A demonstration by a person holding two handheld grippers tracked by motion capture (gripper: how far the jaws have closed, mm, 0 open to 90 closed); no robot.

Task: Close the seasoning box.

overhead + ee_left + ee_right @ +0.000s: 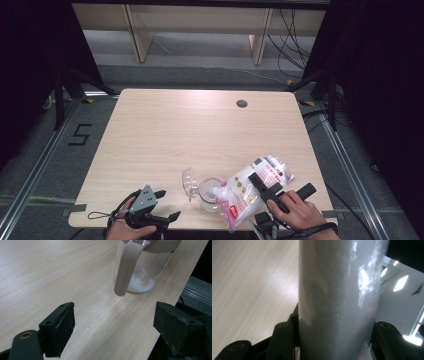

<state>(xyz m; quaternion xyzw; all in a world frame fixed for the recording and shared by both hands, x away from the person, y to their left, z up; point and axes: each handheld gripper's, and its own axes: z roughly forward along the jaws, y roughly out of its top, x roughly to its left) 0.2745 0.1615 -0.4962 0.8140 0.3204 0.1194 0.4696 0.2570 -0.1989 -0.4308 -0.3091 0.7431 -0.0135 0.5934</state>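
Item one: clear plastic pouch of white granules with red label (255,187), soft and crinkled, tilted spout-down over the clear glass jar (210,195) near the front edge of my pale woodgrain table (200,125). My right gripper (272,189) clamps the pouch. Item two: jar, cylindrical, hinged lid (189,181) swung open, white powder at its bottom. My left gripper (162,205) rests low, jaws spread, empty.

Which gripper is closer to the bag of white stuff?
Right. The right gripper is clamped on the bag, tipping it over the jar. The left gripper sits open near the table's front edge, apart from the bag.
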